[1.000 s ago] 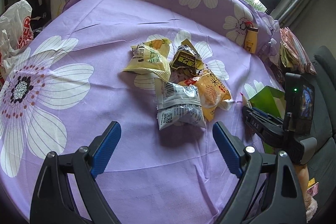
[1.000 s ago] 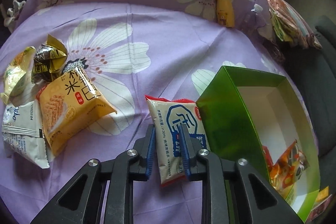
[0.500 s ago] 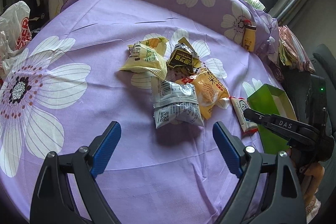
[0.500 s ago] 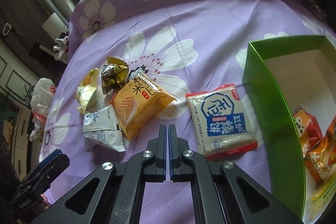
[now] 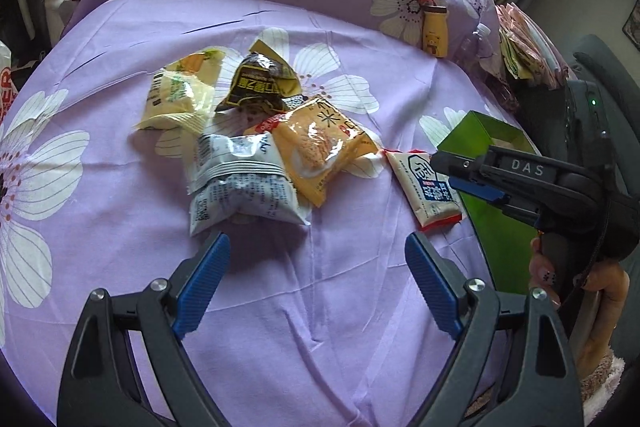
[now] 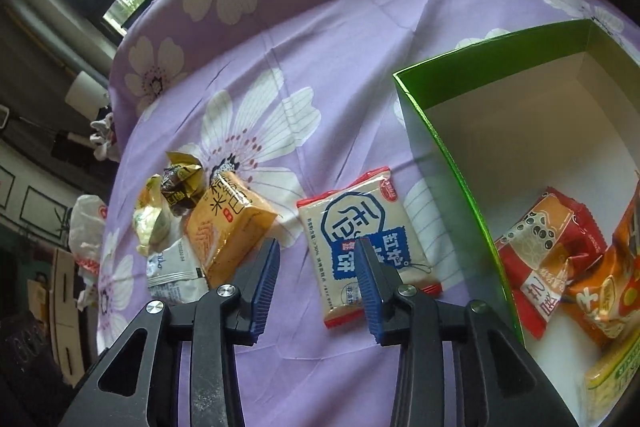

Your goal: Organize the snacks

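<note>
"DAS" stood in pale letters on the right gripper (image 5: 472,183). The orange packet (image 6: 228,223) bore a large "米" — the cream biscuit packet (image 6: 360,243) showed "唐" and "饼" (smaller print unreadable).

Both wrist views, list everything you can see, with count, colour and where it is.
Cracker packet: one, beige, blue and red, flat on the cloth beside the box.
Orange packet: one, in the pile.
White packet: one, front of the pile.
Dark packet: one, brown-black, back of the pile.
Yellow packet: one, pile's left edge.
Green box: one, white inside, right of the cracker packet.
Boxed snacks: several, red and orange.
Yellow bottle: one, far edge.
Cloth: purple, white flowers.
Left tool: open, empty.
Right tool: open, above the cracker packet.
</note>
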Tool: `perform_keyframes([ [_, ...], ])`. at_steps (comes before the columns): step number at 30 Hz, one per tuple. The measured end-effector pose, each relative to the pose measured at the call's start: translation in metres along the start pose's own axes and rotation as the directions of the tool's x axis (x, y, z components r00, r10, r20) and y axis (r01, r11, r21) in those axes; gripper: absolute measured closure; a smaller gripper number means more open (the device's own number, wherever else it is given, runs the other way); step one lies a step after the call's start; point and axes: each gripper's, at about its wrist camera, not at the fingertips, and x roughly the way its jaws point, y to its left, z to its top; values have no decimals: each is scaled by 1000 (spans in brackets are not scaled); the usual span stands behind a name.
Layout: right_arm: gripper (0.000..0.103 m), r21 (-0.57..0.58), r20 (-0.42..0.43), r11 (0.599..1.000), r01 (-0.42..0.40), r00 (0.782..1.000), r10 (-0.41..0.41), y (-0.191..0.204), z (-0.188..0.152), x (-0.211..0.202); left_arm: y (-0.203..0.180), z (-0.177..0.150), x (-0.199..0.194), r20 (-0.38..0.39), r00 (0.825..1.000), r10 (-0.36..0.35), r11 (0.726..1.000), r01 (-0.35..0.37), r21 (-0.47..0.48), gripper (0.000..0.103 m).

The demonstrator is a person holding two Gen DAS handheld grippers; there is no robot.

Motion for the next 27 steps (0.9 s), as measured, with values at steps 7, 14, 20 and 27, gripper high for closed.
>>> perform_keyframes([
  [7, 64, 8, 4, 998, 56, 998, -57, -19, 17, 4, -27, 13, 32, -68, 996, -61, 998, 62, 4, 14],
  [14, 33, 43, -71, 998, 41, 997, -38, -21, 17, 26, -53, 21, 65, -114, 990, -86, 996, 88, 14, 15],
  [20, 32, 94, -89, 993, -64, 993, 73, -32, 20, 30, -58, 25, 86, -145, 982, -123, 992, 123, -10, 25],
  [27, 32, 87, -109, 992, -89, 989, 98, -29, 18, 30, -63, 29, 97, -135, 980, -147, 988, 151, 15, 65],
])
